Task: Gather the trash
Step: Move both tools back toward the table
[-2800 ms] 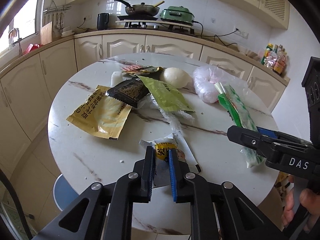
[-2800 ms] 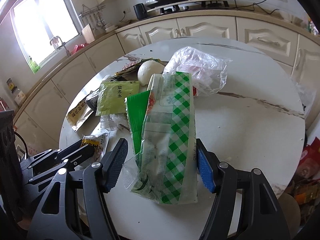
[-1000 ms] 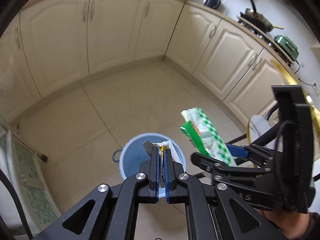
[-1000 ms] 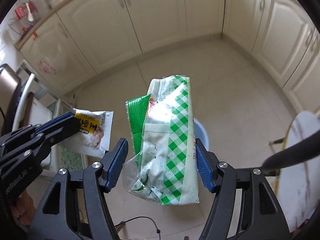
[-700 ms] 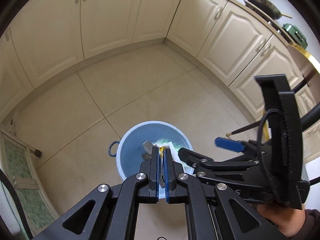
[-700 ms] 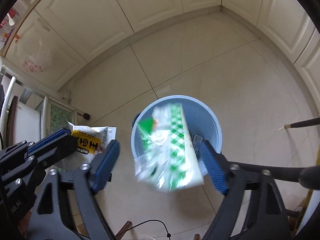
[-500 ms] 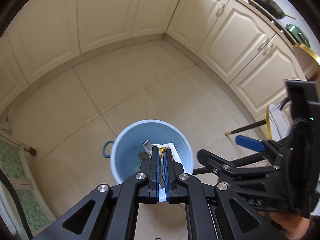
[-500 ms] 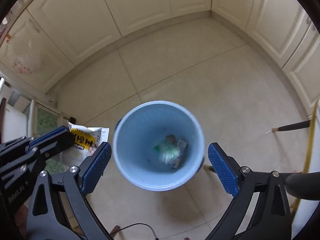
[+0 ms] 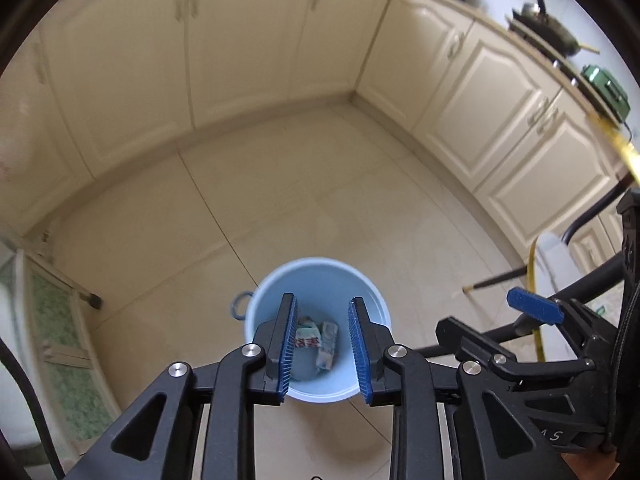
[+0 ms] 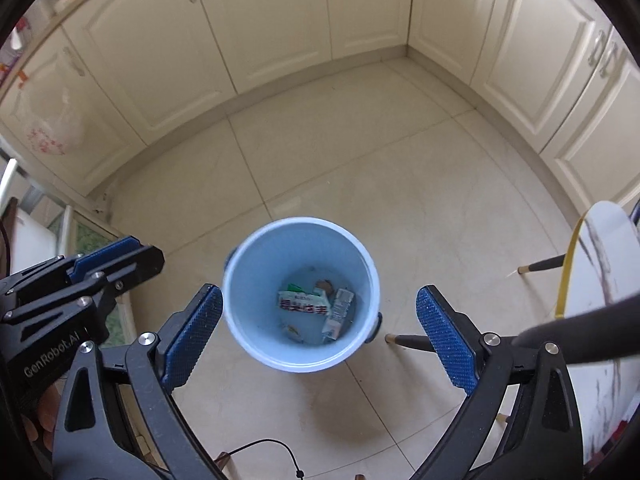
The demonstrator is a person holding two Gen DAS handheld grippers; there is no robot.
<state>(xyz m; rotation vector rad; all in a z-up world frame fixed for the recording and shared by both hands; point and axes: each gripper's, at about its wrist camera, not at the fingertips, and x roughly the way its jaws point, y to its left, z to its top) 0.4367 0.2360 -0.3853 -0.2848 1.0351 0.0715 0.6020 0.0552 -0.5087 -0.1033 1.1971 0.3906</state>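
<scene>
Now dropping: my left gripper (image 9: 322, 346) jaws opening, empty; right gripper (image 10: 318, 330) wide, empty above blue bin (image 10: 256, 340). Next, back to table (image 10: 604, 264).

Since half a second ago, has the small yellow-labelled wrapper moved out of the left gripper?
Yes. The left gripper is opening with nothing between its pads; the wrapper has dropped and now lies at the bottom of the blue bin on the floor.

Pale blue bin (image 10: 256, 344), cream cabinets (image 10: 256, 24), wrappers (image 10: 306, 304) seemingly white-and-red
</scene>
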